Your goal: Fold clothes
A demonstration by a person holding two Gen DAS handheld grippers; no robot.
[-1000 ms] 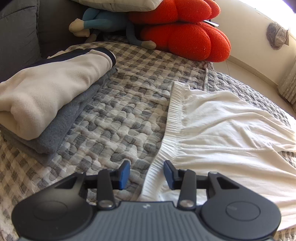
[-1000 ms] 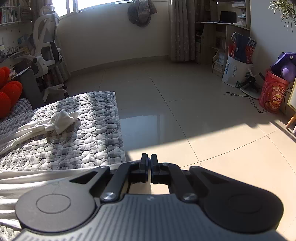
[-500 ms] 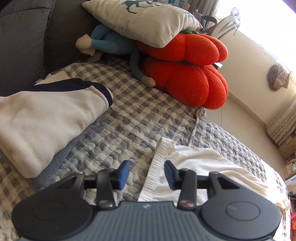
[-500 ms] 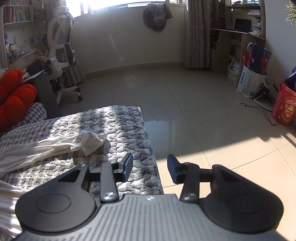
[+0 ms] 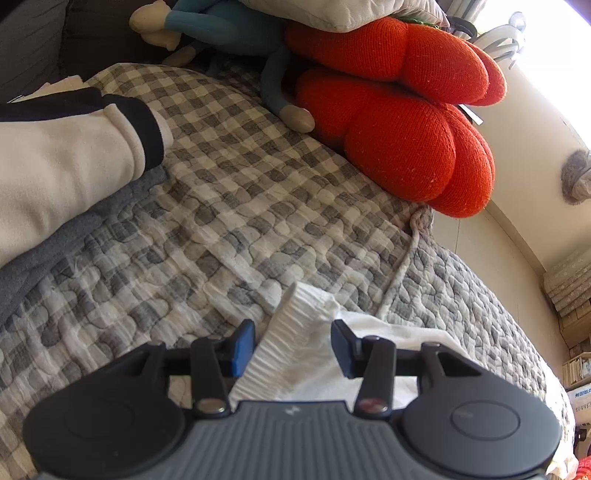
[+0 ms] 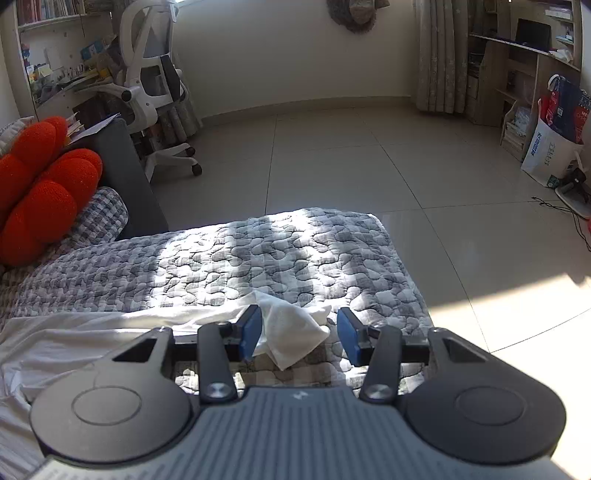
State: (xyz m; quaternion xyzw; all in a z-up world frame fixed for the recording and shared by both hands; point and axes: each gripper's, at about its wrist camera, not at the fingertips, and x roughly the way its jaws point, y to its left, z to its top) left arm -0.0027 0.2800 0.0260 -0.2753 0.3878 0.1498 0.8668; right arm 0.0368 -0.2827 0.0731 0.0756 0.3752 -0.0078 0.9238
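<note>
A white garment lies spread on the checked quilt (image 5: 229,206). Its ribbed waistband corner (image 5: 295,332) sits between the blue pads of my left gripper (image 5: 293,345), which is open around it. In the right wrist view a white leg end (image 6: 295,332) of the same garment lies crumpled near the quilt's far edge, and my right gripper (image 6: 299,334) stands open around it. The rest of the white cloth (image 6: 74,339) stretches left under the gripper body.
A folded stack of cream and grey clothes (image 5: 62,173) rests at the left. Orange cushions (image 5: 399,125), a blue plush toy (image 5: 229,29) and a pillow sit at the back. Beyond the quilt (image 6: 258,258) are the tiled floor (image 6: 369,177), an office chair (image 6: 155,81) and shelves.
My right gripper opened and moved over the garment's leg end. My left gripper advanced along the waistband to its far corner, staying open.
</note>
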